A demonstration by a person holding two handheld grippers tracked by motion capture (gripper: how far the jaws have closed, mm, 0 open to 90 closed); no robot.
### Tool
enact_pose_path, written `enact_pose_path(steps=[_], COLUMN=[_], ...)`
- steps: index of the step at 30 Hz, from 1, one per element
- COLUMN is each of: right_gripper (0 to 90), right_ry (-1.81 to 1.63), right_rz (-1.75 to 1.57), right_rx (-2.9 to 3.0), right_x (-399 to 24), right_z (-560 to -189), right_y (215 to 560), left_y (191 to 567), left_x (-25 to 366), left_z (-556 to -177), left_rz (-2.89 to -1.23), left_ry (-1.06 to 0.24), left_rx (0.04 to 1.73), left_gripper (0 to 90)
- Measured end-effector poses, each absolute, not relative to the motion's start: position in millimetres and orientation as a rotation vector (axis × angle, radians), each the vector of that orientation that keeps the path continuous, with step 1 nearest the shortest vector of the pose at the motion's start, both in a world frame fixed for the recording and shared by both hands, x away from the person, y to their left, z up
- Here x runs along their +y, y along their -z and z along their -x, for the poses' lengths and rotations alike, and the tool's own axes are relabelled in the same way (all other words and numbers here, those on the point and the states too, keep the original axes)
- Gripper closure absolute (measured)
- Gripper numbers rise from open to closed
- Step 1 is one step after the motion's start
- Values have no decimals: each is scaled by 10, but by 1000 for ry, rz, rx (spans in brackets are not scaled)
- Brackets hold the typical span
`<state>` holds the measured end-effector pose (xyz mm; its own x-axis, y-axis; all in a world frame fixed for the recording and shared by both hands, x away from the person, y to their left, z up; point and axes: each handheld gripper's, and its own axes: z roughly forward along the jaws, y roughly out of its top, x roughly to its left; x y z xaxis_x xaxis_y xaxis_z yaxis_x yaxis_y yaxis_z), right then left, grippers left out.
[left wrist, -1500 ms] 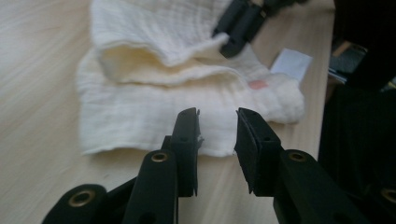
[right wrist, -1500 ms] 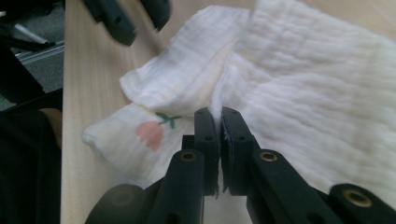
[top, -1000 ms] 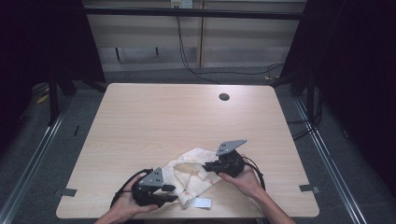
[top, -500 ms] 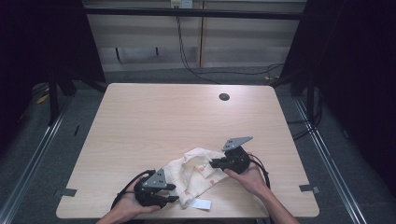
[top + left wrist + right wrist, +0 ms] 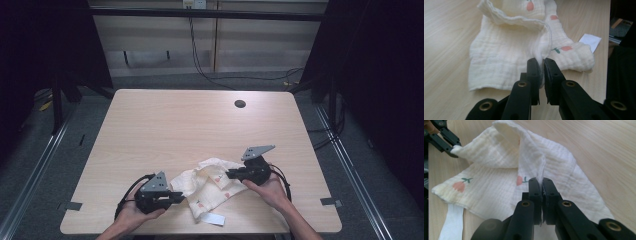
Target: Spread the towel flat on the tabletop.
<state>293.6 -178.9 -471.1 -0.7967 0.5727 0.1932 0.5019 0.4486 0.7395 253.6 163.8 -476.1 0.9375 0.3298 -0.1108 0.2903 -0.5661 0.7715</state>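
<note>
A cream muslin cloth [image 5: 210,182] with small red flower prints lies rumpled near the table's front edge. My left gripper [image 5: 181,196] sits at the cloth's left end; its jaws have just been closing. In the left gripper view they pinch a raised fold of the cloth [image 5: 504,57] at the left gripper's tips [image 5: 541,62]. My right gripper [image 5: 229,175] is at the cloth's right side, shut on another fold [image 5: 491,182] at the right gripper's tips [image 5: 541,181]. The left gripper [image 5: 454,148] also shows there, gripping the far corner.
A white label [image 5: 214,218] sticks out from the cloth toward the front edge. A round cable hole [image 5: 240,104] sits at the far side of the wooden table [image 5: 150,130]. Dark frame posts and floor cables surround the table.
The left gripper's jaws have closed on the cloth's left fold. The right gripper has drifted slightly right with its fold, and the cloth is drawn out a little between the two.
</note>
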Motion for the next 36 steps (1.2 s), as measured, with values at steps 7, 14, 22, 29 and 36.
enact_pose_path(steps=[7,14,22,29,36], right_gripper=[876,879,879,879,879], right_ry=[-1323,-1402,-1463,-1512,-1613], right_rz=[-963,-944,-921,-882,-906], right_rx=[2564,2451,2372,2307,2236], right_x=[-1861,-2005,-2154,-2225,-2310], right_z=[-2925,-2964,-2969,-3033,-3143], right_y=[4596,4315,4020,3735,3625], left_y=[4599,4428,4146,3940,3725], left_x=[1799,1858,1965,1944,1961], left_z=[-2623,-2725,-2857,-2975,-3065], left_rz=[-2098,-2027,-1977,-1960,-1929], left_ry=[-85,-102,-149,-192,-235], left_rx=[501,519,543,534,494], left_gripper=[827,827,828,830,829])
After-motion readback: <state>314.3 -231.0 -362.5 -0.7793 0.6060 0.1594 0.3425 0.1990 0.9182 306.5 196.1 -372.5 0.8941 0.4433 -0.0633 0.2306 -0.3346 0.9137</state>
